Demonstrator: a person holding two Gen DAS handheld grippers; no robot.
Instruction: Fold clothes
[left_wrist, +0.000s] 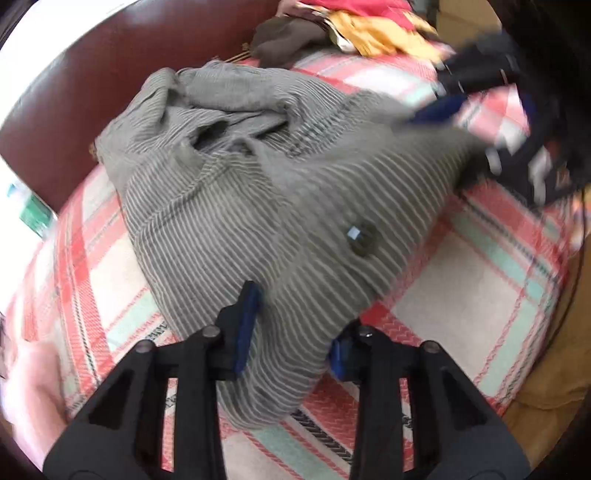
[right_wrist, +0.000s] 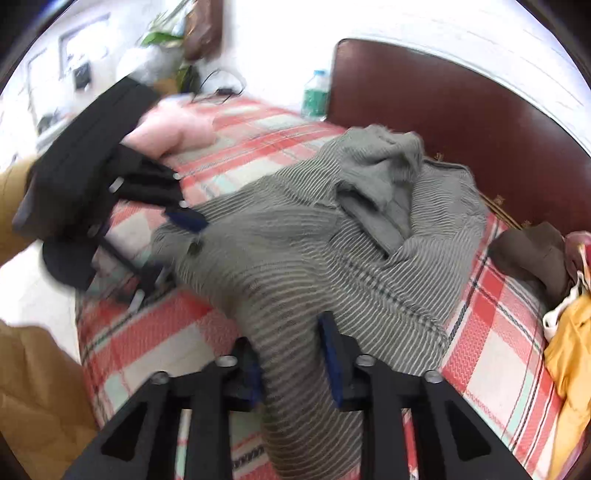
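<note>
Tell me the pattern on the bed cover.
Red, white and mint plaid bed cover; clearest in left wrist view.

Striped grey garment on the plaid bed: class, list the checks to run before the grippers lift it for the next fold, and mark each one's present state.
1. Left gripper has striped grey garment between its jaws: ok.
2. Right gripper likewise: ok.
3. Grips firm: cannot tell, blurred.
4. Garment lies flat: not ok, bunched near the headboard.
5. Clothes pile apart from garment: ok.
</note>
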